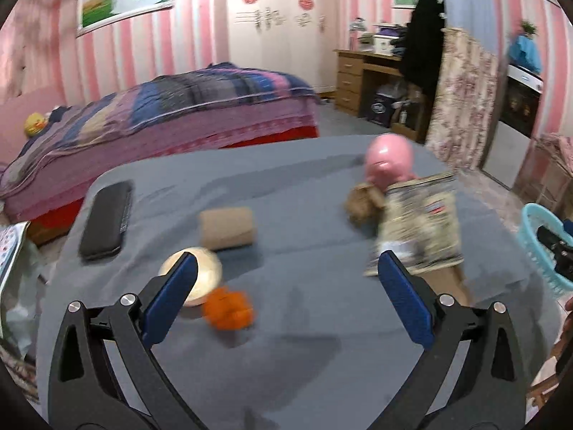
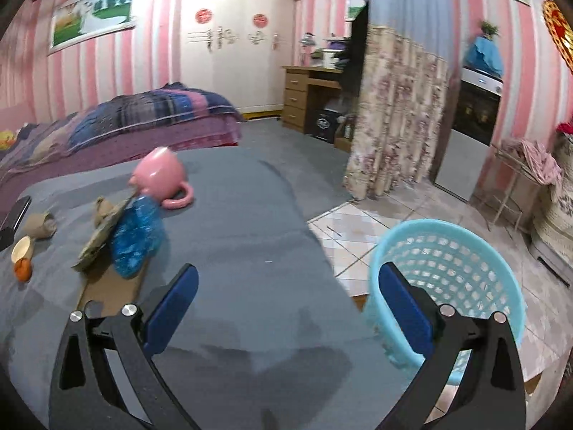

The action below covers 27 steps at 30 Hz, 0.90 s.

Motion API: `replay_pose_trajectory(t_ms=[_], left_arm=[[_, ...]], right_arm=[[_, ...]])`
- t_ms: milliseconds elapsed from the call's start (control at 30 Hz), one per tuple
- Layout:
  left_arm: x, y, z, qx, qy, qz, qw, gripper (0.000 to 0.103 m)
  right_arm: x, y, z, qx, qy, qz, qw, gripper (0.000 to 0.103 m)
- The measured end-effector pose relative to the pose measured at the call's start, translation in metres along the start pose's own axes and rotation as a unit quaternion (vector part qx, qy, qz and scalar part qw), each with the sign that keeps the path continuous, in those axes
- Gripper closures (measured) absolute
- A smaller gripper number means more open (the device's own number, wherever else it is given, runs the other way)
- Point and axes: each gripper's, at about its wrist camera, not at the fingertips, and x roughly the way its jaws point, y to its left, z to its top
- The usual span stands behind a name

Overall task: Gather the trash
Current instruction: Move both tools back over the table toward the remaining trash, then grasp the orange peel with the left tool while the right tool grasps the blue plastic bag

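Left wrist: orange scrap (image 1: 228,309) just beside the gaping, empty left tool (image 1: 286,272).

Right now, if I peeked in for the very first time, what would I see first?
Probably the pink mug, lying tipped on the grey table near the far edge. Next, the light blue basket on the tiled floor just off the table's right side. Then the little orange scrap beside a small white bowl, close to the open left gripper.
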Motion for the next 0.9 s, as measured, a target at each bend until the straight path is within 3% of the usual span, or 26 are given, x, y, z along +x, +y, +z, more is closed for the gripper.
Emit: replay_pose_trajectory(t_ms=[267,467,633,900], left_arm=[[0.014,0.057,-0.030,-0.023,0.031,0.030,0.9988,0.006],[0.033,0.075,-0.038,-0.028,0.047,0.047,0.9974,0.006],[0.043,0.071,-0.039,-0.029,0.066,0.025,0.9971,0.006],[0.060,0.039,-0.040,-0.017,0.097,-0.025,0.9948,0.035]], right_arm=[[0.017,0.039,-0.008,-0.012,0.037,0.037,0.999,0.004],[0.036,0.059,-0.011,0.011,0.074,0.064,0.995,0.004],[0.045,0.082,-0.013,-0.005,0.079,0.081,0.994,0.004],[0.050,0.100,-0.011,-0.015,0.072,0.093,0.993,0.005]])
